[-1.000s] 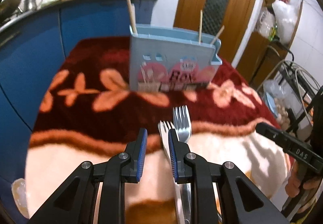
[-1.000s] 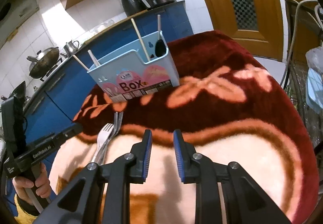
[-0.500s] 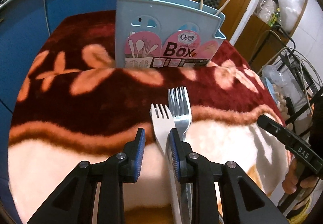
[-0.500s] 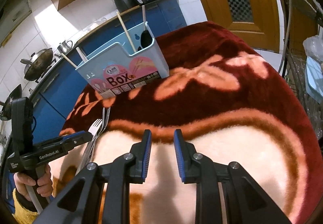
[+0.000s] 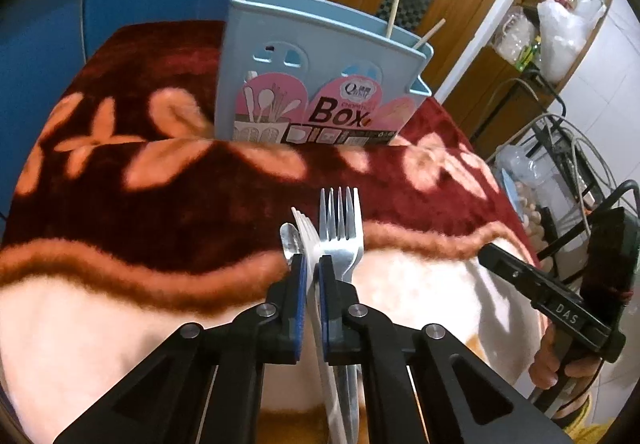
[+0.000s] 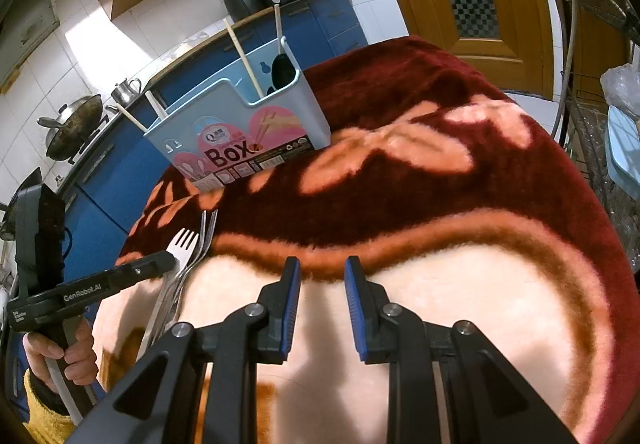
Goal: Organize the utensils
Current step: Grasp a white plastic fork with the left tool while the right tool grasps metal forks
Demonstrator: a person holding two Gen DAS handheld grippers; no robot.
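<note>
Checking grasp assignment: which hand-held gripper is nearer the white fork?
Left. The left hand-held gripper is shut on the white fork; the right hand-held gripper hovers open over bare blanket, off to the side.

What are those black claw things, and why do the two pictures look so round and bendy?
Those are grabbers, and a person holds one in each hand. Each carries a small camera with a wide, round lens, which bends the picture. One picture looks along the left gripper, the other along the right gripper.

A fuzzy red and cream blanket covers the surface. On it stands a pale blue utensil box with chopsticks poking out.

The left gripper's jaws have just been closing, and they now pinch the white fork. A metal fork and a spoon lie right beside it. The right gripper is open and holds nothing. In its picture you can see the person's left hand gripping a handle.
</note>
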